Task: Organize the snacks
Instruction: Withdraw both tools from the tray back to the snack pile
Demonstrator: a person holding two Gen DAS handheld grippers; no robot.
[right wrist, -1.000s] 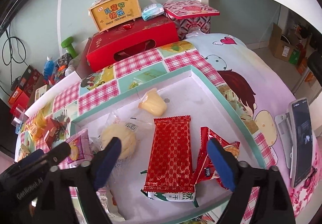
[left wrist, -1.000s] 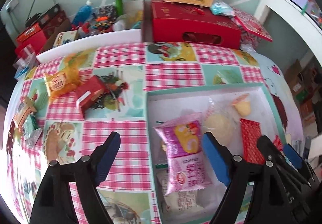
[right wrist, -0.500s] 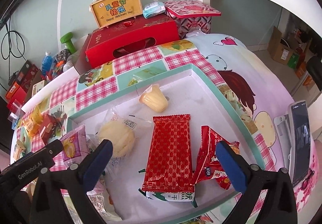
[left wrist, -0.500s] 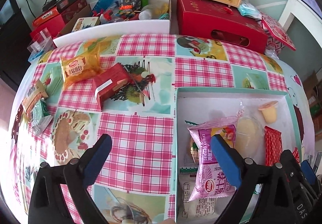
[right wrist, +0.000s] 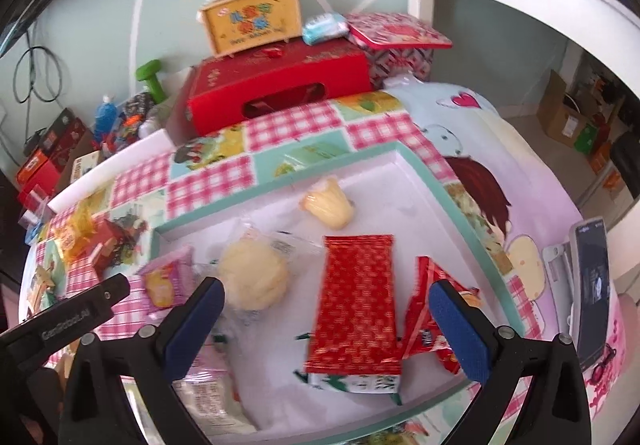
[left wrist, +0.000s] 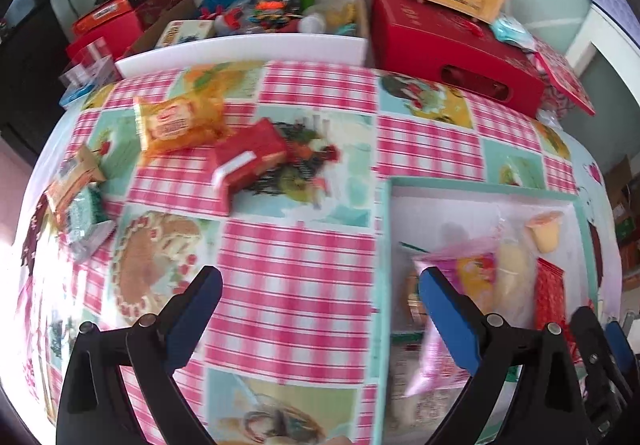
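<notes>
So my left gripper (left wrist: 320, 309) hangs wide open with nothing in it, over the pink-checked picture tablecloth (left wrist: 296, 285) just left of the shallow white tray with the mint-green rim (left wrist: 384, 245). My right gripper (right wrist: 326, 309) is spread open and empty too, parked over the tray's contents.

What's left to tidy sits well out from the tray's left rim, up and left of my left gripper, so that's the nearer hand. The small red carton with a white end flap (left wrist: 248, 161) is closest, long axis slanting up toward the right. Just past it, touching I think, is the orange crinkly snack packet (left wrist: 180, 123); its label's too blurred to read. Only legible writing: "GenRobot.AI" on the left gripper's body in the right view.
</notes>
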